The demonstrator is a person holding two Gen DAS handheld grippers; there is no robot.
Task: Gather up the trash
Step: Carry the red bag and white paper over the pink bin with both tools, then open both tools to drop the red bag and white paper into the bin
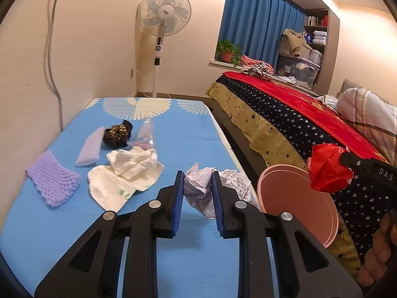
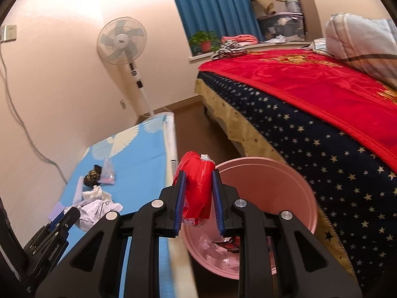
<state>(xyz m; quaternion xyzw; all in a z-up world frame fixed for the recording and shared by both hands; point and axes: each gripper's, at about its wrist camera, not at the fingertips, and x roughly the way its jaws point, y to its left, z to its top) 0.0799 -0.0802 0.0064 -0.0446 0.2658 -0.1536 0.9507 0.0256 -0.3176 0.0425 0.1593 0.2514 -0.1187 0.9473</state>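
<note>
The left gripper (image 1: 198, 191) is seen closed on a crumpled white paper ball (image 1: 198, 188), which is pinched between its blue pads above the blue table cover (image 1: 188, 139). Farther left on the cover, a purple foam net (image 1: 53, 178), a white foam strip (image 1: 90, 146), a dark patterned wrapper (image 1: 117, 132), a clear plastic bag (image 1: 145, 134) and a heap of white tissue (image 1: 126, 171) are laid out, near one another. A printed crumpled paper (image 1: 235, 181) is shown just beside the right pad. To the right, the pink bin (image 2: 268, 198) is placed on the floor between the table and the bed (image 2: 310, 129); scraps of wrapper are visible at its bottom. The right gripper (image 2: 198, 193) is shown clamped on a red plastic bag (image 2: 197, 188), held at the near rim of the bin, on the side toward the table. A standing fan (image 1: 163, 12) and blue curtain (image 1: 258, 19) are seen behind.
</note>
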